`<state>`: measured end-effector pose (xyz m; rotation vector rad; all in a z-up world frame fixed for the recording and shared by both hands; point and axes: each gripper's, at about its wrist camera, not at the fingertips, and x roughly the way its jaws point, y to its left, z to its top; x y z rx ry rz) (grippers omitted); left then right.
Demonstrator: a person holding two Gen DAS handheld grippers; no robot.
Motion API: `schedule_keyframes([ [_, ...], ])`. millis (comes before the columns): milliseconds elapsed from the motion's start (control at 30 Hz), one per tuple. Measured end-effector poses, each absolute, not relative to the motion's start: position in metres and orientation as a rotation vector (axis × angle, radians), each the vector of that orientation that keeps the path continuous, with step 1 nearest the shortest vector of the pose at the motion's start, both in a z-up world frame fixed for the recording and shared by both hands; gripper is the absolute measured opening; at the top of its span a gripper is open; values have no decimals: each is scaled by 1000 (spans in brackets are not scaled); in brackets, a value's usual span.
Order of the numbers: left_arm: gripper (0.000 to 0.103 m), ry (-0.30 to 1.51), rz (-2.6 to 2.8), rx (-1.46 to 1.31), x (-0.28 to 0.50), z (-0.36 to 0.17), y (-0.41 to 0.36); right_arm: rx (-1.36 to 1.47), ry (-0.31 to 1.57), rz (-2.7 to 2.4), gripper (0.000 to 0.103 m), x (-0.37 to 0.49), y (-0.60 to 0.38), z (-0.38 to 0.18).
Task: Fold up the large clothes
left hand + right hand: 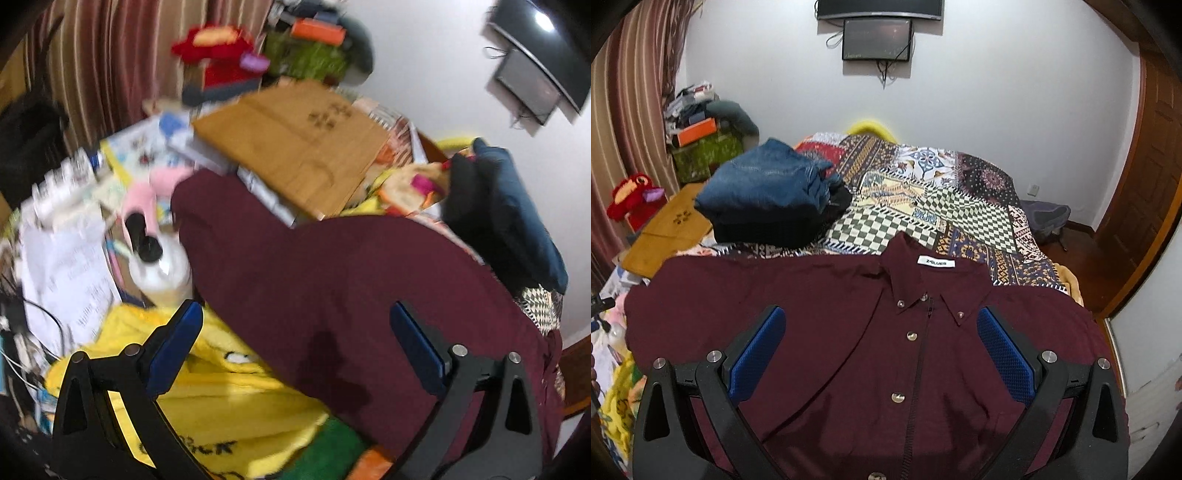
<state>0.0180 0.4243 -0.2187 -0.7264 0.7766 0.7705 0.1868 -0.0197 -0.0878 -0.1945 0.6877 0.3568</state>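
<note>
While both grippers hover parted and hold nothing, reading left to right:
Left gripper (295,325): lower centre, over the sleeve side.
Maroon shirt (849,332): spread front-up, buttoned, across the lower frame on the patchwork bed (960,206).
Handling: likely light, soft, limp; pinch shoulder seam or sleeve edge.
Right gripper (881,328): lower centre, above the collar.

A patchwork bedspread (960,192) covers the bed, and near its left edge sits a pile of folded jeans (764,184) on top of a black garment (775,227). Off that edge a wooden board (670,225) lies over clutter — beside a white bottle (162,266) with a black cap, loose papers (70,273) and a yellow towel (229,391). Farther back a red plush toy (631,199) leans by the striped curtain (624,122). Two screens (877,38) hang on the white wall — one under the other.
</note>
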Motion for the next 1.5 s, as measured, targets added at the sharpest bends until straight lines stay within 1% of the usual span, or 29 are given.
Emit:
schedule_keyframes([
  [167,101,804,706,-985,4,-270,458,-227,699,340,103,190,-14,-91],
  [267,96,791,663,-1110,-1,-293,472,-246,711,333,103,194,-11,-94],
  [433,90,769,613,-1218,1,-320,493,-281,711,327,103,193,-3,-95],
  [533,80,753,604,-1293,4,-338,505,-297,709,324,103,194,-1,-97],
  [600,75,734,611,-1281,6,-340,509,-295,714,326,103,194,-2,-97],
  [633,68,737,628,-1259,7,-339,510,-291,718,327,103,194,-2,-97],
  [667,58,739,645,-1241,9,-336,510,-285,722,328,103,195,-3,-96],
  [700,53,739,661,-1215,10,-333,510,-281,726,329,103,194,-4,-96],
  [733,43,745,680,-1188,12,-329,510,-275,729,329,103,195,-6,-95],
  [767,34,756,703,-1142,15,-322,508,-272,729,327,103,194,-7,-94],
  [800,28,763,718,-1102,17,-317,507,-267,727,324,103,193,-9,-93],
  [833,19,773,735,-1050,20,-310,505,-263,724,320,103,193,-12,-91],
  [867,14,783,747,-1009,21,-303,503,-260,721,317,103,192,-13,-90],
  [967,6,781,750,-870,32,-275,491,-258,708,307,103,189,-20,-86],
  [1067,5,743,737,-792,41,-244,480,-249,693,290,103,187,-31,-82],
  [1267,4,606,641,-676,59,-158,447,-231,672,261,103,184,-54,-76],
  [1300,3,585,618,-658,65,-146,440,-234,667,255,103,183,-58,-76],
  [1500,1,426,450,-462,94,-54,368,-243,639,232,103,179,-78,-74],
])
